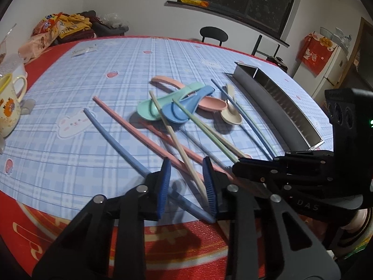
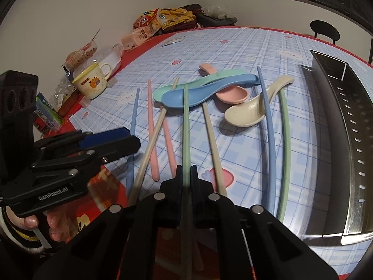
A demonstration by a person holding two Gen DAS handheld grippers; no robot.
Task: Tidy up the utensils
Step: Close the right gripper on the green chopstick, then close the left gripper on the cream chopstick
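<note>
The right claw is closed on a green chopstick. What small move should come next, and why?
Probably lift the right claw a little: it is shut on the green chopstick, whose far end lies over the blue spoon. Then carry it toward the metal holder. The left claw is open.

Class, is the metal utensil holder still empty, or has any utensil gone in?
Empty: the metal utensil holder shows only bare perforated floor.
</note>
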